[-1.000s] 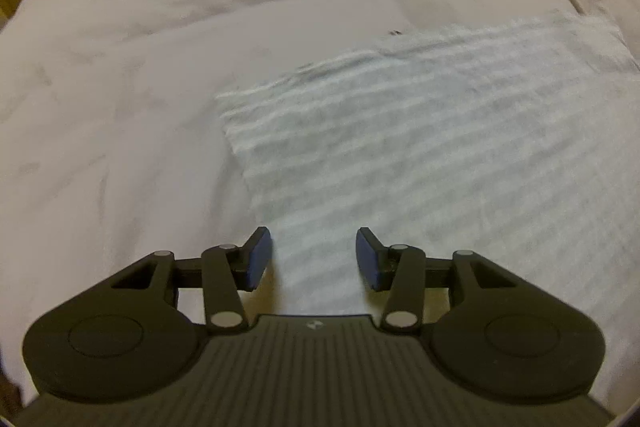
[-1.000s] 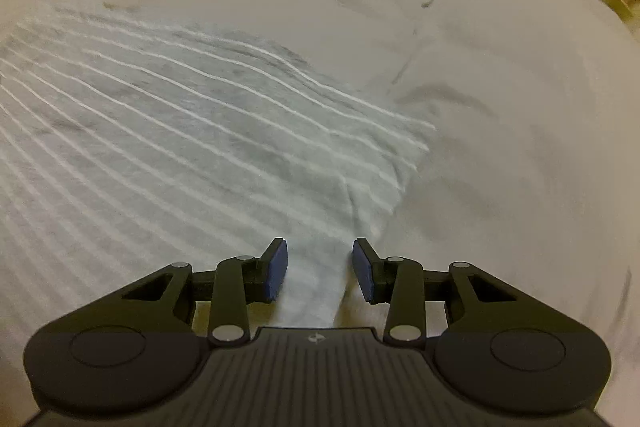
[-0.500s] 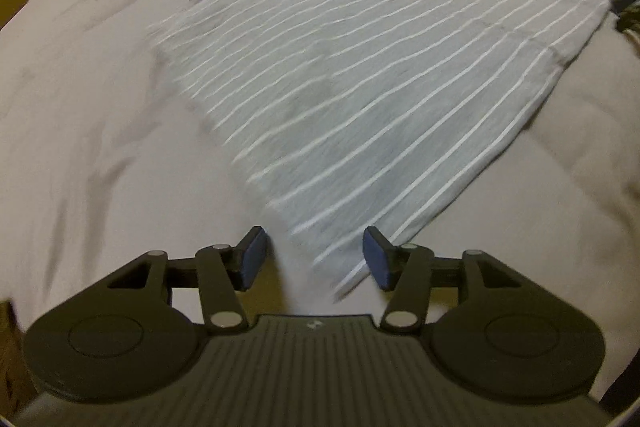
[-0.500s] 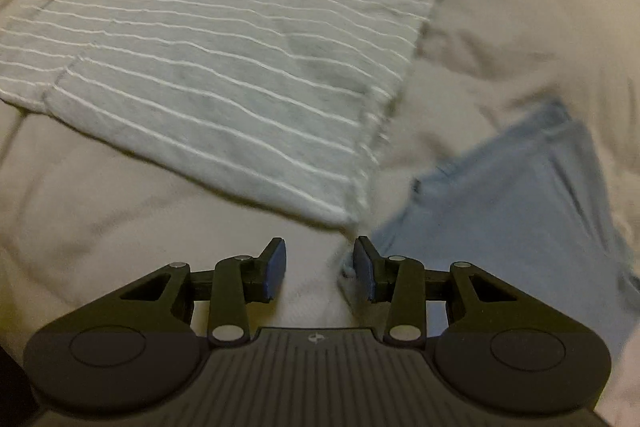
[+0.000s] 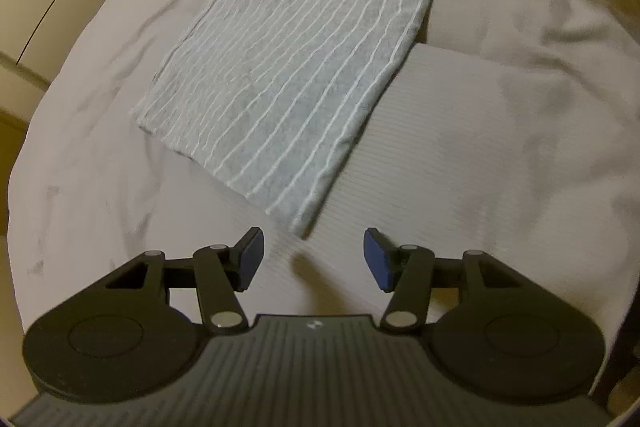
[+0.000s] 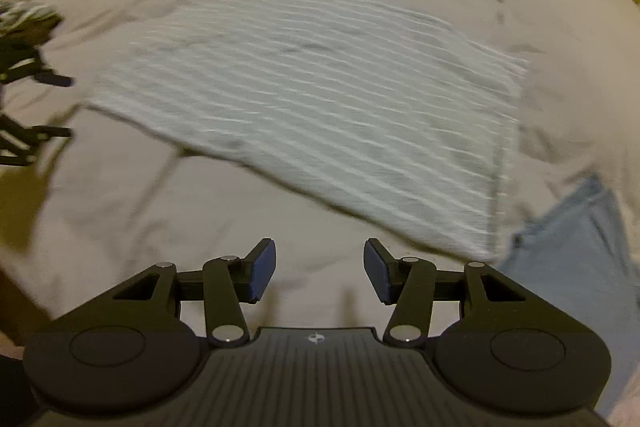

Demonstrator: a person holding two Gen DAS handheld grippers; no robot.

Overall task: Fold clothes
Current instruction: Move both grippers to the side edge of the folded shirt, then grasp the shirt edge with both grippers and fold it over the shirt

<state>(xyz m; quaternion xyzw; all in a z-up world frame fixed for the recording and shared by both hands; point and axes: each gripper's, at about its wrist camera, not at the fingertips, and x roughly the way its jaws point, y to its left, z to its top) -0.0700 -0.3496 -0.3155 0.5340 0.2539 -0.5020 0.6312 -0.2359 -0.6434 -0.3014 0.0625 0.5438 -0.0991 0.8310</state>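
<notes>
My left gripper (image 5: 313,259) hangs with its jaws spread wide and nothing between them, above a pale ribbed board (image 5: 460,163) that lies on the bed sheet (image 5: 88,131). The grey striped garment (image 5: 296,67) lies folded flat just beyond the fingers, its near corner resting on the board's left part and the rest running far and right across the sheet. Only this view shows the board.

My right gripper (image 6: 319,269) is likewise spread and empty, over bare sheet (image 6: 192,227). From here the striped garment (image 6: 320,99) sits ahead, blurred, near the fingers but not touching them. This view alone shows a light blue garment (image 6: 576,259) at the right, just beside the striped one's near right corner, and the left gripper (image 6: 36,107) at the far left edge.
</notes>
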